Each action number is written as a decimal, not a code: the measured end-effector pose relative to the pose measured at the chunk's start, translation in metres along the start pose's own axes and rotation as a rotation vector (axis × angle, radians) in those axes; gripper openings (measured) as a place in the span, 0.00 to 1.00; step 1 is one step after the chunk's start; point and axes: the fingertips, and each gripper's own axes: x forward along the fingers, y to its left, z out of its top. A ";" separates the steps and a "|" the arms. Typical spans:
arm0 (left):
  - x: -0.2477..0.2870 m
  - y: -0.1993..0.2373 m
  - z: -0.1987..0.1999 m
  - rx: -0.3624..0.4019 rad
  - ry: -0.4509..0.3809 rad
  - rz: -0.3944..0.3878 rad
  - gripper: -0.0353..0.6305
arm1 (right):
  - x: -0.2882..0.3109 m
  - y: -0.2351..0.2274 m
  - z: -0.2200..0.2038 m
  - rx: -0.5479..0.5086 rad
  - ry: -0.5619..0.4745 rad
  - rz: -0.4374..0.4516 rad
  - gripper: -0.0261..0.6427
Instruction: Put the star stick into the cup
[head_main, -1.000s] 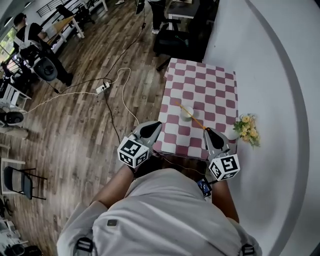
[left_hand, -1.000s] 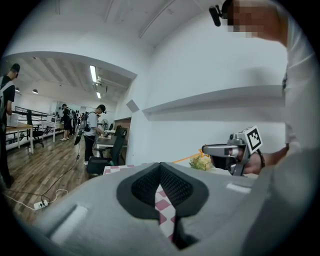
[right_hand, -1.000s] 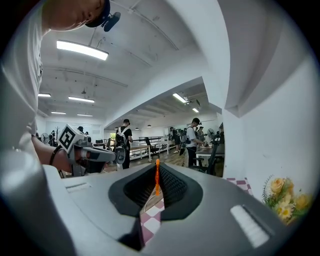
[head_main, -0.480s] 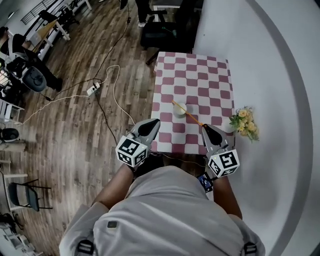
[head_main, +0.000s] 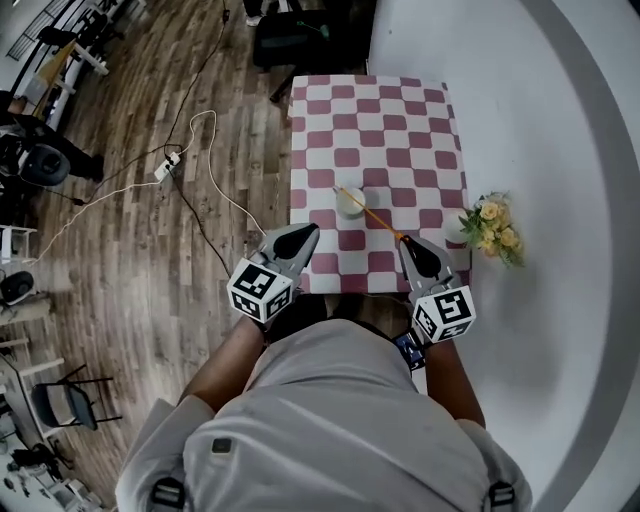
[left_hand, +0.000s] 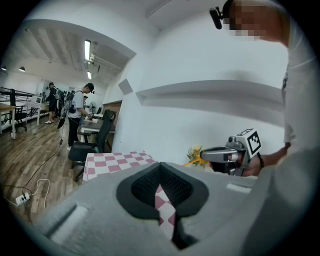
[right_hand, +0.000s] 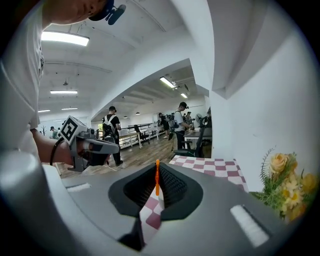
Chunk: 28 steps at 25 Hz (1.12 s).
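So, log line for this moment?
right gripper: shut on stick | stick: far end crosses cup, inside or above unclear | left gripper: shut, empty

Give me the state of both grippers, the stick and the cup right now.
left gripper: shut, nothing between its jaws.
right gripper: shut on the star stick.
star stick: held at its near end, slanting out across the top of the cup.
cup: upright on the checkered table; cannot tell whether the stick's far end sits inside it.
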 end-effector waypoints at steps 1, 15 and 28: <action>0.003 0.001 -0.004 -0.003 0.008 -0.006 0.06 | 0.002 -0.001 -0.007 0.005 0.013 -0.005 0.08; 0.048 0.048 -0.027 -0.056 0.105 -0.066 0.06 | 0.059 -0.028 -0.073 0.057 0.211 -0.047 0.08; 0.062 0.082 -0.057 -0.090 0.194 -0.096 0.06 | 0.108 -0.031 -0.114 0.092 0.335 -0.056 0.08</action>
